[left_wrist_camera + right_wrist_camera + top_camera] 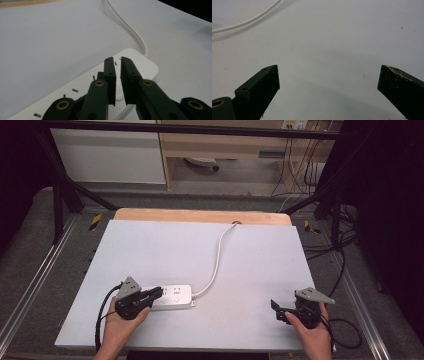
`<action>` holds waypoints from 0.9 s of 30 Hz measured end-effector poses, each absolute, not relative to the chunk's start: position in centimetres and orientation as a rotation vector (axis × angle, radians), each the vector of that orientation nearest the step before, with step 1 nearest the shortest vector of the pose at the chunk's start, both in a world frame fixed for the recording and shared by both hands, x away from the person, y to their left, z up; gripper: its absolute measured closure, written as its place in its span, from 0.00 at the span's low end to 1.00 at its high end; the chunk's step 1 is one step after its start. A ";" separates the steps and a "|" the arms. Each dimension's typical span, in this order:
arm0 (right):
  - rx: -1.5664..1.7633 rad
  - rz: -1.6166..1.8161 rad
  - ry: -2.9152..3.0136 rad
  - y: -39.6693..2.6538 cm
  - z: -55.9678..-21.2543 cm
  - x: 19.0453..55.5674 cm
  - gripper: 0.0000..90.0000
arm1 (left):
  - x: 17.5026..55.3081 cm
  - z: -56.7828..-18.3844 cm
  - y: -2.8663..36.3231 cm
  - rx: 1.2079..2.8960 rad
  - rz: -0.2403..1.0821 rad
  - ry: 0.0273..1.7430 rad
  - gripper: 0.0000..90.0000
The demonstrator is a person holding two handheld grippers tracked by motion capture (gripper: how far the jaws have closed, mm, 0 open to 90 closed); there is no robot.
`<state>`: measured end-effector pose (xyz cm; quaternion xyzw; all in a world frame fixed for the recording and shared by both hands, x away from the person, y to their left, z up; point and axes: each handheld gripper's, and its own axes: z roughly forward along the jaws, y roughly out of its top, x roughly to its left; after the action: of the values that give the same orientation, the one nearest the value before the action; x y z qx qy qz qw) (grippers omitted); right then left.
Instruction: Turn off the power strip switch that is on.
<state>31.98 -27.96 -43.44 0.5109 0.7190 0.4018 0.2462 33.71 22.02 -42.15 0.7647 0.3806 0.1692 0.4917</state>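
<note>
Presently, a white power strip (172, 296) lies flat on the grey-white table top (250, 270), toward the near left, its long side running left to right. Its white cord (218, 255) leaves the right end and curves away to a hole at the far edge of the table.

Left gripper (155, 293): held in the person's left hand (120, 325), jaws lying over the left part of the strip. In the left gripper view (118, 65) the jaws stand nearly together, a narrow slit between them, nothing in that slit. They hover over the strip's top face near a small round button (119, 96); whether they touch the casing cannot be told.

Right gripper (275, 306): held in the right hand (312, 332) at the near right, well apart from the strip. In the right gripper view (328, 72) the jaws are spread wide over bare table, holding nothing.

Handling, judged:
- Strip is a rigid plastic shell, probably light; smooth glossy surface, so likely to slide on the table if pushed from one end.
- Not fragile, but the socket slots and button are best kept clear of jaw tips.
- Best hold: across the short width of the body, jaws on the two long side walls, near the middle for balance.
- The cord is flexible, will trail and tug; it is a poor place to grip for positioning.
</note>
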 end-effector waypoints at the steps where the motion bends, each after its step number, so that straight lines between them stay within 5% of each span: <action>1: 1.394 1.096 1.962 -28.0 -43.4 32.0 0.05 | 33.7 -42.1 22.0 1.855 0.419 0.922 0.88; 20: 1.395 1.098 1.960 -28.0 -43.4 32.0 0.05 | 33.4 -41.2 21.9 1.758 0.439 0.927 0.22; 27: 1.390 1.096 1.959 -28.0 -43.4 32.0 0.05 | 33.4 -40.6 22.3 1.735 0.444 0.939 0.12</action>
<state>32.00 -28.04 -43.38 0.5101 0.7188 0.4022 0.2478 33.37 22.26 -40.63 0.7271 0.3936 0.1860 0.5308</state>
